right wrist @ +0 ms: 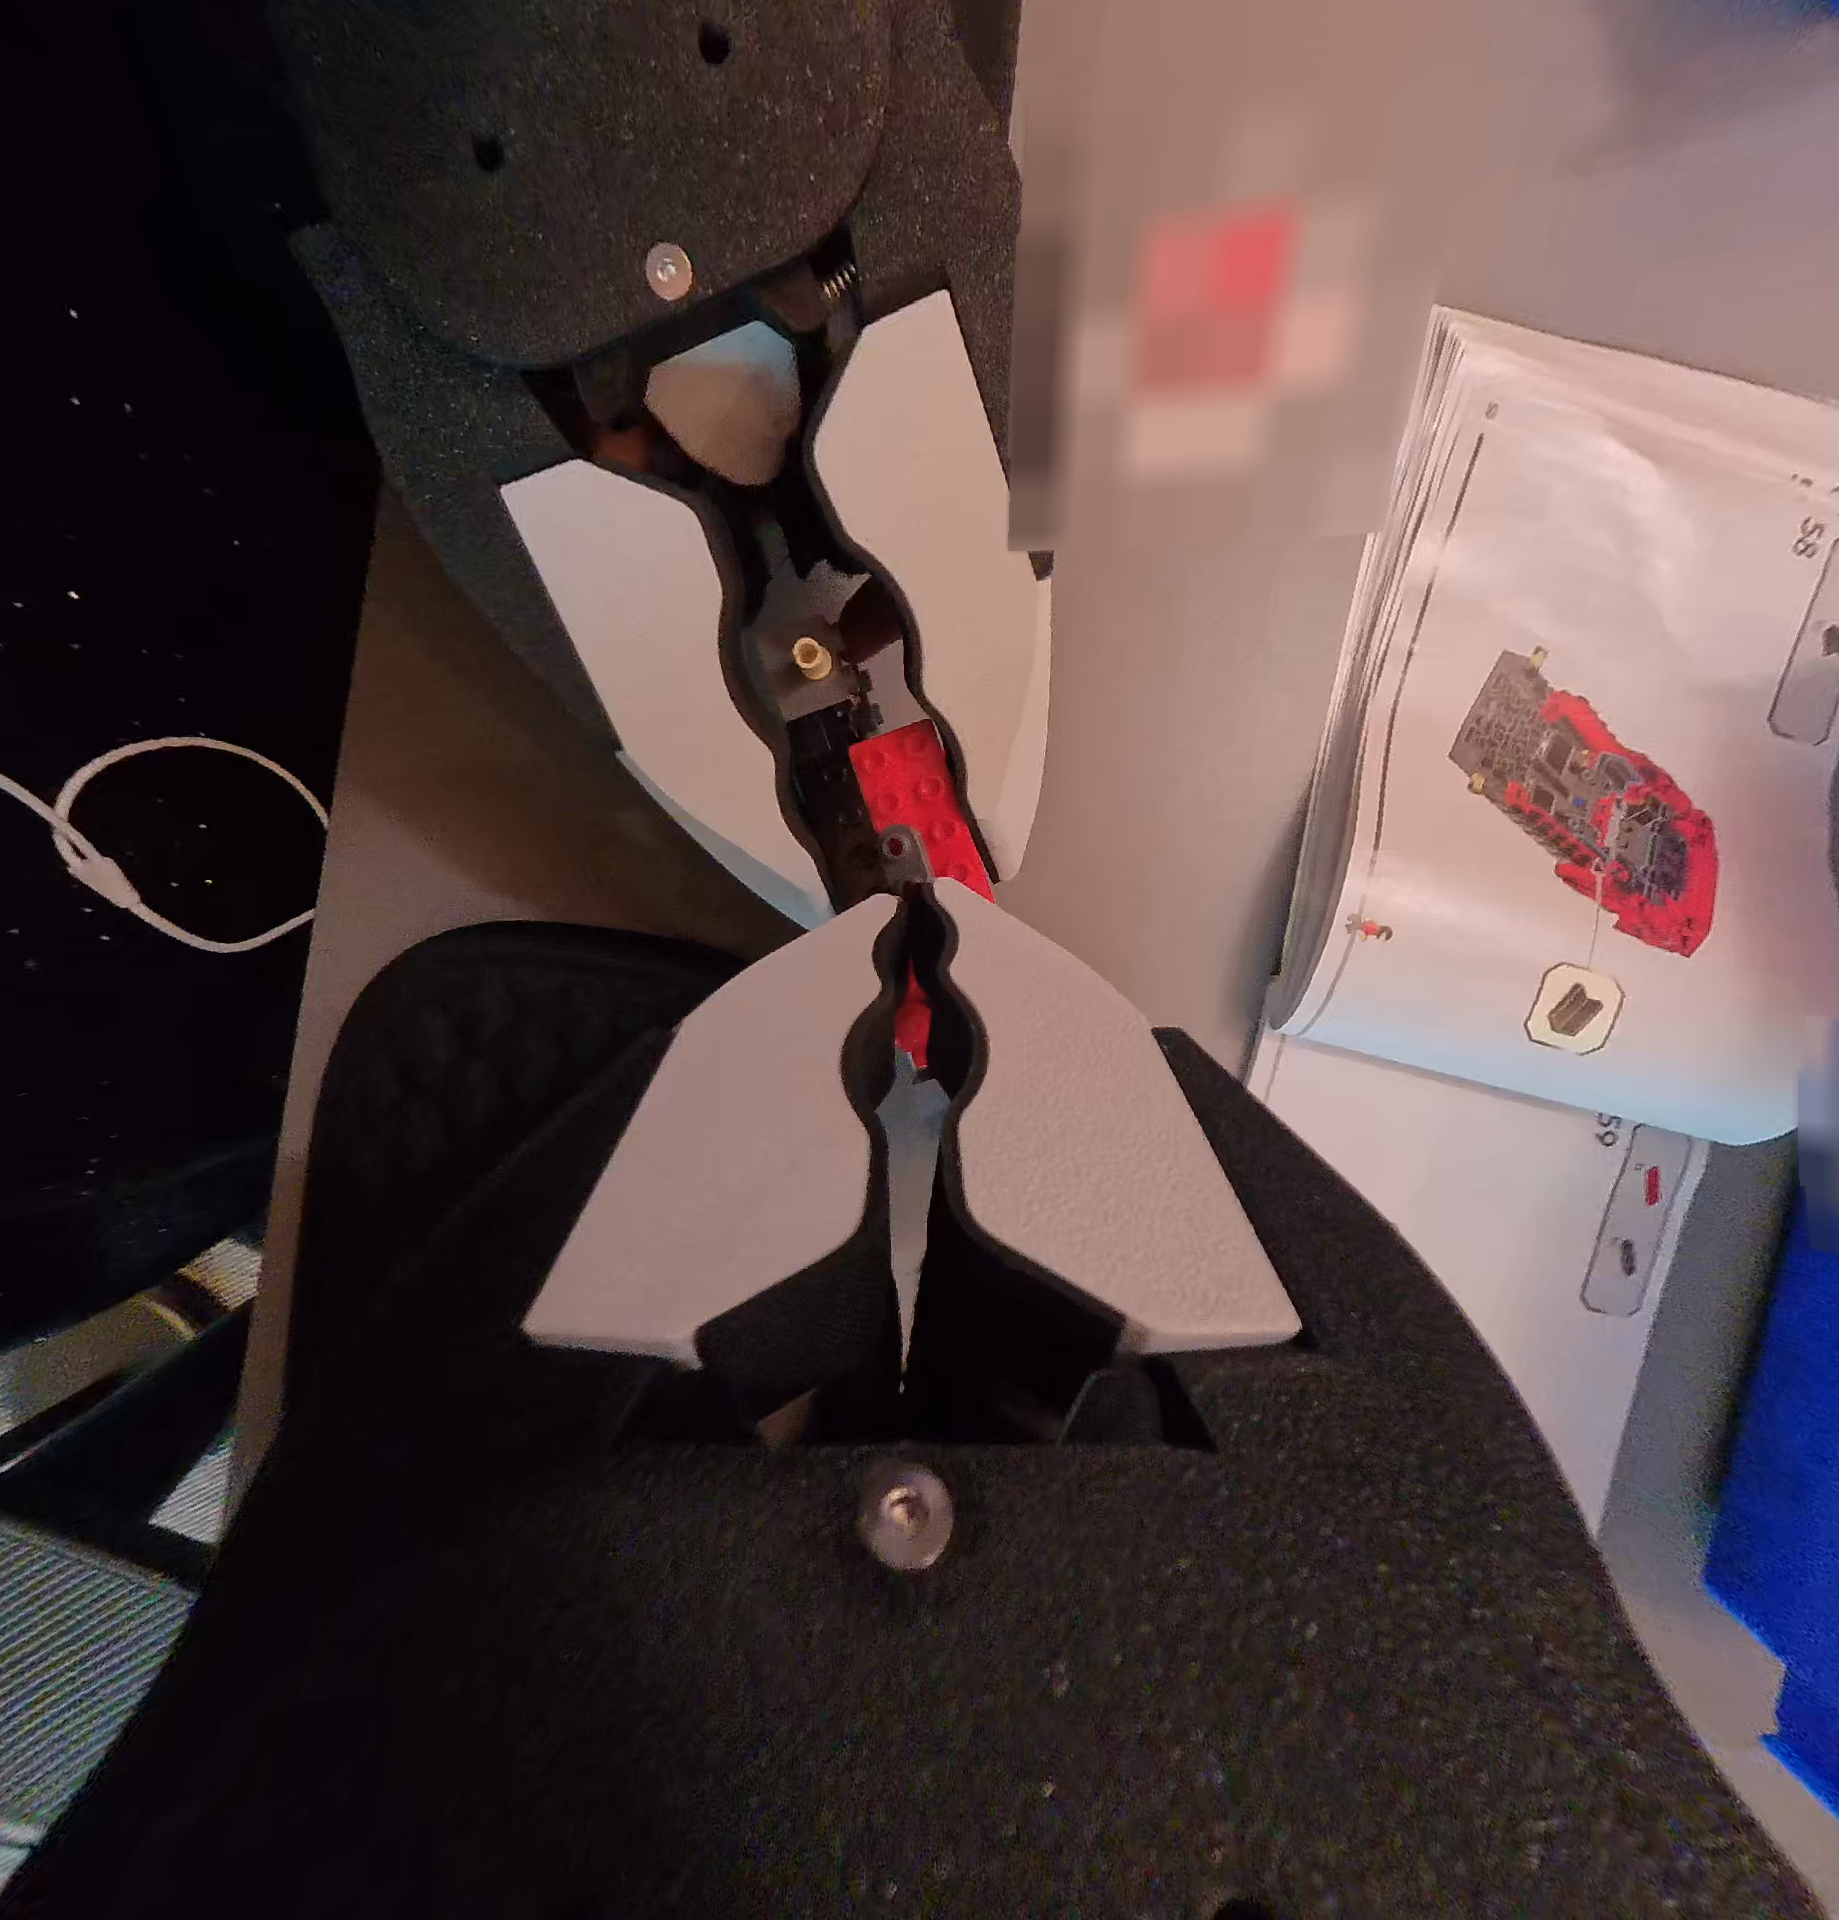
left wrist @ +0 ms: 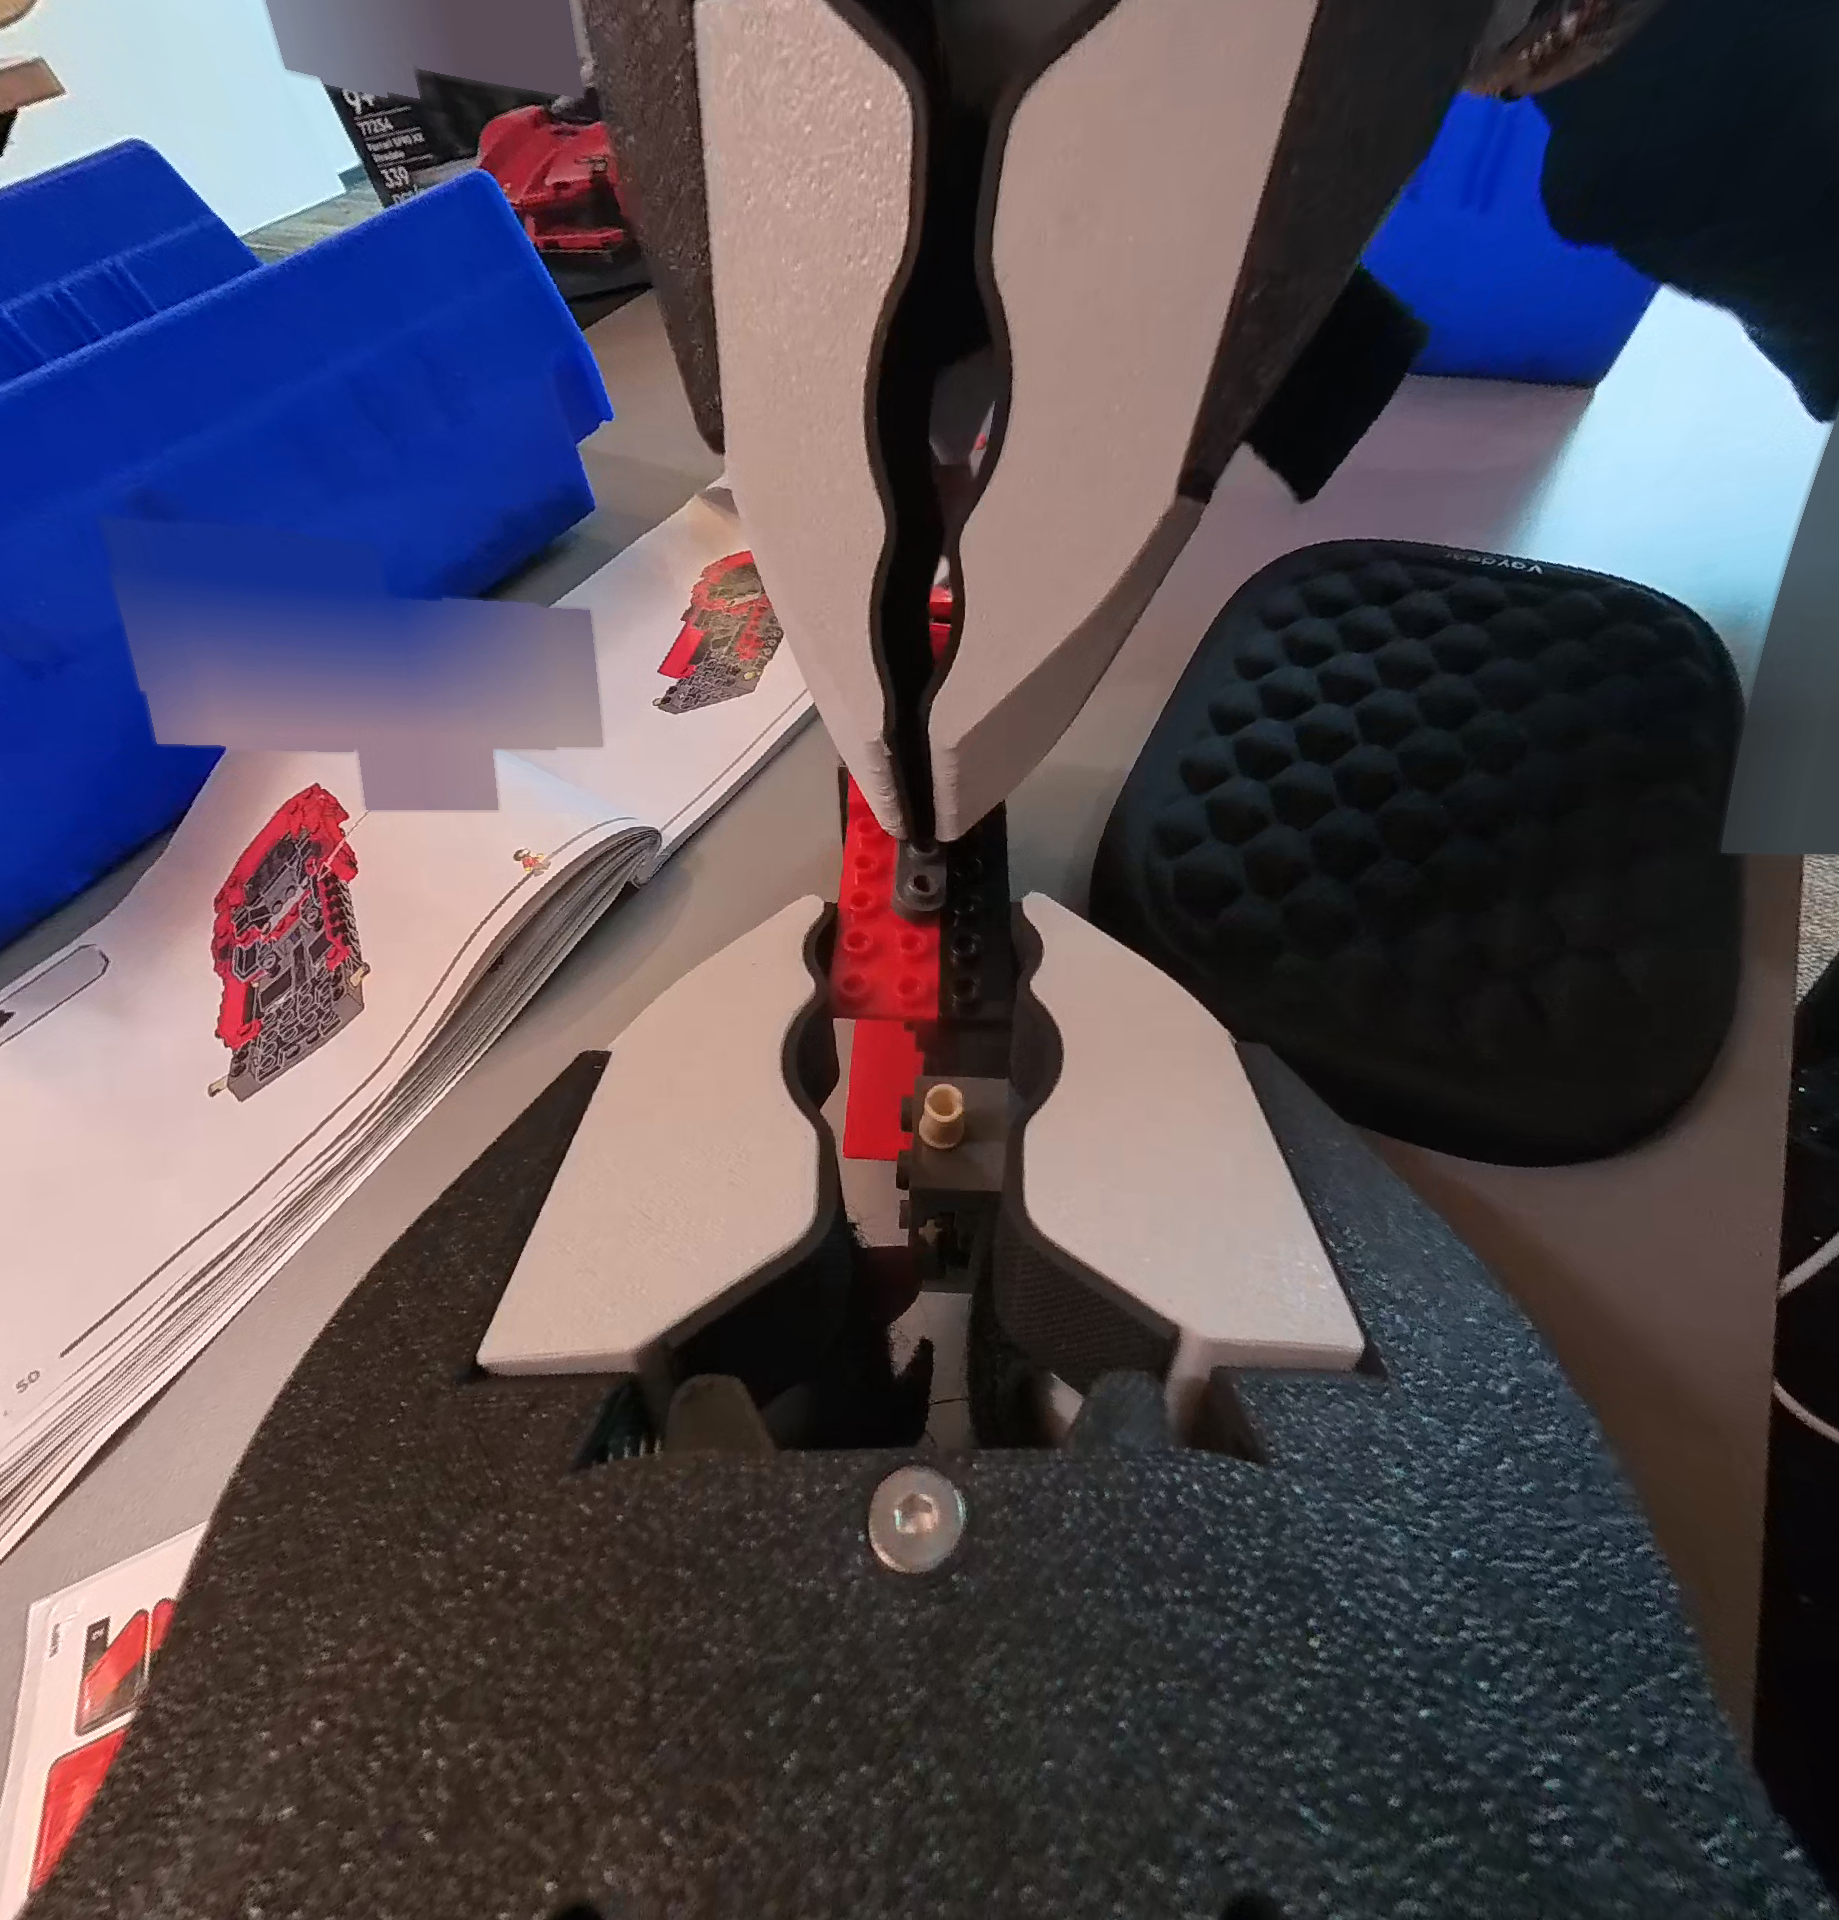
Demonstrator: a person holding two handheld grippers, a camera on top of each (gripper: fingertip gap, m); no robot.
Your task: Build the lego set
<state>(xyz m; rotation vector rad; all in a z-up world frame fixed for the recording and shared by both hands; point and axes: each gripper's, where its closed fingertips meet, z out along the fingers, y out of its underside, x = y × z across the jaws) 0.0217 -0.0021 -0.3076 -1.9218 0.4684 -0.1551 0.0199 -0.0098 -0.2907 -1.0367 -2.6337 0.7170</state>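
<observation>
The left gripper has its jaws clamped on a red and black lego assembly, gripping it by the sides, with a tan pin poking out of the black part close to the camera. The right gripper comes in from 12 o'clock in the left wrist view, jaws nearly together, pinching a small dark grey piece with holes right against the studs on top of the assembly. Can't really tell if that piece is fully seated or just touching, the tips block it.

At 9 o'clock there's the open instruction booklet lying on the table, blue bins behind it at 10 o'clock, and a black padded case at 3 o'clock. The set's box stands way back at 11 o'clock.
</observation>
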